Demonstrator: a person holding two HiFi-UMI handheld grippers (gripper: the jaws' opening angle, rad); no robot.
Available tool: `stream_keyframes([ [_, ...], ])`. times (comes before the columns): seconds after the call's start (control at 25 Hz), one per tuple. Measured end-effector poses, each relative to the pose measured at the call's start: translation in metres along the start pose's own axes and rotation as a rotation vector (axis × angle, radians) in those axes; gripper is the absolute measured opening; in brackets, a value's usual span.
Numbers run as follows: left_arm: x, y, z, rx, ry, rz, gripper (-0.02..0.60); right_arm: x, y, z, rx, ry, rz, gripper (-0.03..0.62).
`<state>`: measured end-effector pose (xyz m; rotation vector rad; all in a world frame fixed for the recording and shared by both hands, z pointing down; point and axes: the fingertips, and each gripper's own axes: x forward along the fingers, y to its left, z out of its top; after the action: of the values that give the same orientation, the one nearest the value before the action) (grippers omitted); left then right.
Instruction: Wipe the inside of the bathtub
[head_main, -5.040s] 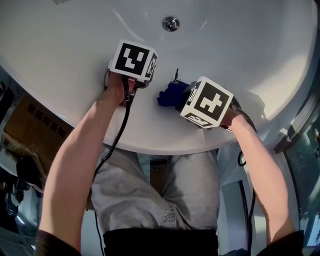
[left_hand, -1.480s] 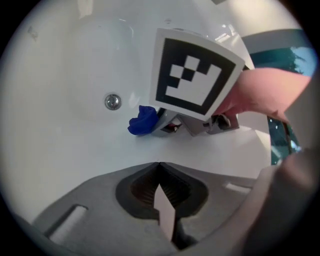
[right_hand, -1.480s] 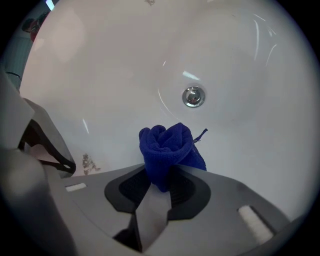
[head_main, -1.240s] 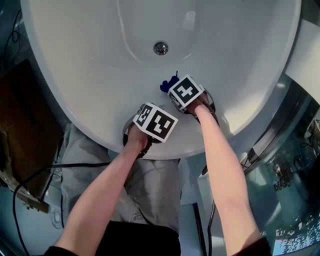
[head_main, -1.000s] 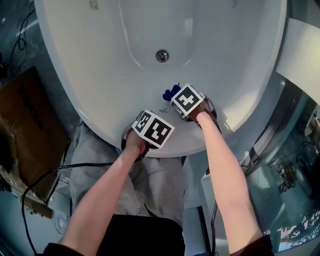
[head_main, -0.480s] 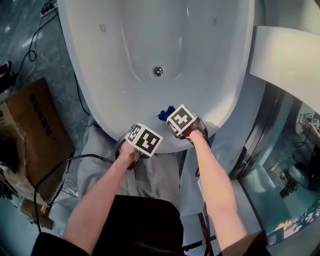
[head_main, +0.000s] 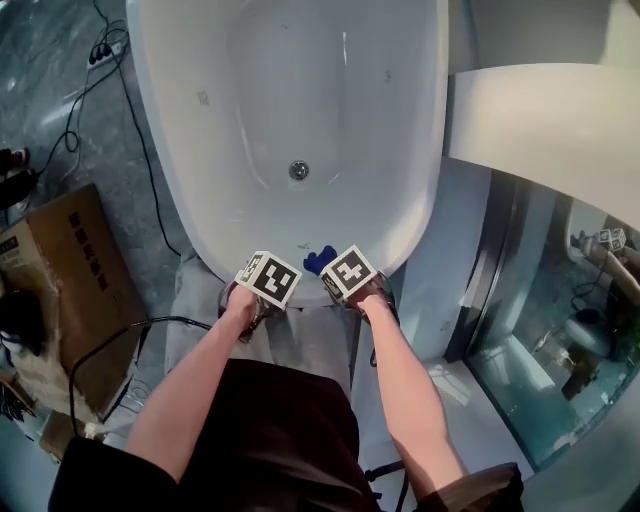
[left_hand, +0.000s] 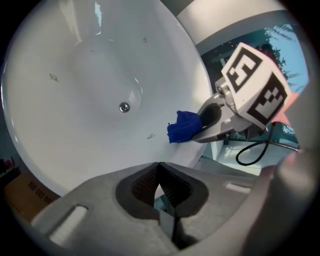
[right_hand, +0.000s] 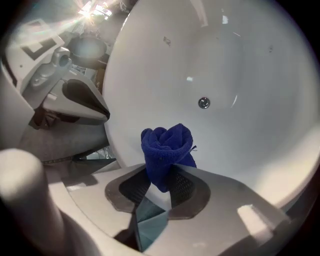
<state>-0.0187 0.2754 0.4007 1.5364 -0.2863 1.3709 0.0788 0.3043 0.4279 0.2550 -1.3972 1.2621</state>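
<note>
The white oval bathtub (head_main: 200, 215) lies ahead of me, its round drain (head_main: 298, 170) on the floor near my end. A bunched blue cloth (right_hand: 166, 150) is pinched in my right gripper (right_hand: 159, 186), which hovers over the tub's near rim; the same blue cloth (head_main: 319, 260) pokes out ahead of the cubes in the head view and shows as a blue cloth (left_hand: 184, 126) in the left gripper view. My left gripper (left_hand: 159, 175) is shut with nothing in it, beside the right one over the near rim.
A brown cardboard box (head_main: 62, 270) stands on the floor to the left, with black cables (head_main: 130, 130) running past the tub. A white curved ledge (head_main: 540, 120) and a glass partition (head_main: 540, 330) are on the right.
The head camera has risen, so the whole tub now shows. Both grippers have drawn back from the tub's inner wall to its near rim, the cloth still in the right one.
</note>
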Motion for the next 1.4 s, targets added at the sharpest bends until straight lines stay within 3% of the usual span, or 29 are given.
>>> stream_keyframes([
  [0.08, -0.01, 0.009, -0.003, -0.033, 0.001, 0.026, 0.002, -0.005, 0.013, -0.007, 0.021, -0.014, 0.01, 0.097],
  [0.24, -0.034, 0.002, 0.007, -0.111, -0.02, -0.011, 0.002, -0.017, 0.038, -0.017, 0.042, -0.059, 0.056, 0.097],
  [0.44, -0.079, 0.0, 0.027, -0.126, -0.107, -0.046, 0.002, -0.069, 0.063, 0.022, 0.227, -0.382, 0.163, 0.095],
  [0.52, -0.099, 0.004, 0.035, -0.147, -0.161, -0.055, 0.002, -0.099, 0.075, 0.046, 0.239, -0.498, 0.202, 0.095],
  [0.6, -0.12, 0.011, 0.041, -0.174, -0.219, -0.054, 0.002, -0.124, 0.083, 0.061, 0.201, -0.551, 0.162, 0.095],
  [0.68, -0.144, 0.02, 0.05, -0.194, -0.297, -0.036, 0.002, -0.148, 0.084, 0.074, 0.138, -0.585, 0.069, 0.095],
  [0.92, -0.24, 0.037, 0.09, -0.222, -0.607, 0.104, 0.002, -0.25, 0.095, 0.123, 0.03, -0.796, -0.036, 0.095],
  [1.2, -0.348, 0.018, 0.123, -0.159, -0.876, 0.225, 0.002, -0.376, 0.114, 0.153, 0.018, -1.149, -0.028, 0.095],
  [1.4, -0.431, -0.016, 0.157, -0.02, -1.057, 0.288, 0.002, -0.465, 0.128, 0.163, -0.096, -1.296, -0.142, 0.095],
])
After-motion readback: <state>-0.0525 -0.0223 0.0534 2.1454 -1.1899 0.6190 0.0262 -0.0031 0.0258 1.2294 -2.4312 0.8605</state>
